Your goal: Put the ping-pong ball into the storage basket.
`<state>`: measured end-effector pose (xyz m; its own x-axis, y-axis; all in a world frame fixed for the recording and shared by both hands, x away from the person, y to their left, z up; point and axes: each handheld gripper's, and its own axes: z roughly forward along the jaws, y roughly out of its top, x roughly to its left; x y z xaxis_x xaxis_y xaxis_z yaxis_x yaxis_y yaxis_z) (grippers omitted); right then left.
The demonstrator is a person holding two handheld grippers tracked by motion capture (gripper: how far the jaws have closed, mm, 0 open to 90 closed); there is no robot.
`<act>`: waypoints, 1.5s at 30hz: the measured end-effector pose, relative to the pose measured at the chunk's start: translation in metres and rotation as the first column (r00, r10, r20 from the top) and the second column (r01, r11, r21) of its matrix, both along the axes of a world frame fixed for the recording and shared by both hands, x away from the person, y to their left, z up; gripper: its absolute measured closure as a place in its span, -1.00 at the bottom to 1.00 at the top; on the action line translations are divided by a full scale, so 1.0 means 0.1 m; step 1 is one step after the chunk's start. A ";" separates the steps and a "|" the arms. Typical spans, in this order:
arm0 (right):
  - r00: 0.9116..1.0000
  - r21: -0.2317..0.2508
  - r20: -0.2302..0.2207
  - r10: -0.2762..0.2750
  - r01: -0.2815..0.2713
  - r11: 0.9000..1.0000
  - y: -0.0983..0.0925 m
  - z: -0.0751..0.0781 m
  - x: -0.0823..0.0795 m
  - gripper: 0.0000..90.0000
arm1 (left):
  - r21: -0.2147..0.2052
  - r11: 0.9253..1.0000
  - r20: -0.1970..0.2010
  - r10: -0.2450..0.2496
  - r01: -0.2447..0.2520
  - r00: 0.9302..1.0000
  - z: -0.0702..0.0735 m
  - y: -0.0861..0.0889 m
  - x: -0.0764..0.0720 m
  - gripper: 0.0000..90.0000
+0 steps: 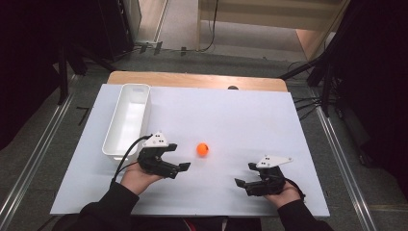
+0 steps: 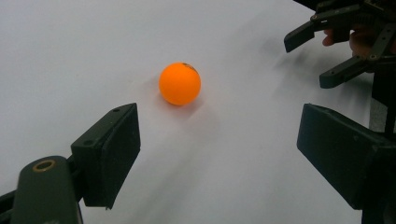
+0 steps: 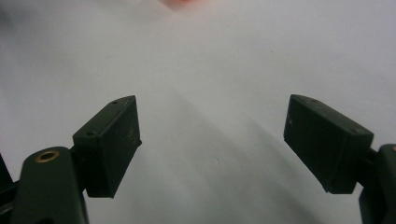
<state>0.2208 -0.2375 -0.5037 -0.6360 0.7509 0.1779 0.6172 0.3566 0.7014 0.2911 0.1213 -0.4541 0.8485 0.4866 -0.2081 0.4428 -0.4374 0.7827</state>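
An orange ball (image 1: 202, 149) rests on the white board (image 1: 226, 115), between my two grippers. My left gripper (image 1: 178, 157) lies just left of it, jaws open and empty, pointing toward the ball. In the left gripper view the ball (image 2: 180, 83) sits a short way beyond the open left gripper (image 2: 219, 121), apart from both pads. My right gripper (image 1: 245, 174) rests near the front right of the board, open and empty, and shows farther off as the right gripper (image 2: 314, 58). In its own view the right gripper (image 3: 210, 112) stands wide over bare board, with a sliver of the orange ball (image 3: 180, 2) at the top edge.
A long white bin (image 1: 135, 87) stands along the board's left side, just behind my left hand. A wooden tabletop edge (image 1: 192, 79) shows beyond the board. Dark stands and cables surround the table on the floor.
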 end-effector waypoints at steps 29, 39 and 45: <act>1.000 0.002 0.003 -0.003 0.003 1.000 0.00 0.01 0.00 -0.61 | 0.035 0.999 0.014 -0.026 0.026 1.000 -0.01 -0.27 0.19 -1.00; 1.000 0.000 0.009 0.002 -0.002 1.000 -0.01 0.01 0.01 -0.61 | 0.032 0.999 0.018 -0.029 0.028 0.999 0.01 -0.36 0.26 -1.00; 1.000 0.000 0.008 0.002 -0.002 1.000 -0.01 0.01 0.01 -0.61 | 0.029 0.999 0.020 -0.024 0.023 1.000 0.01 -0.40 0.29 -1.00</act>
<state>0.2213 -0.2383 -0.5024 -0.6389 0.7496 0.1728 0.6108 0.3577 0.7064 0.3197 0.0811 -0.4530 0.8636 0.4722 -0.1766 0.4161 -0.4699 0.7785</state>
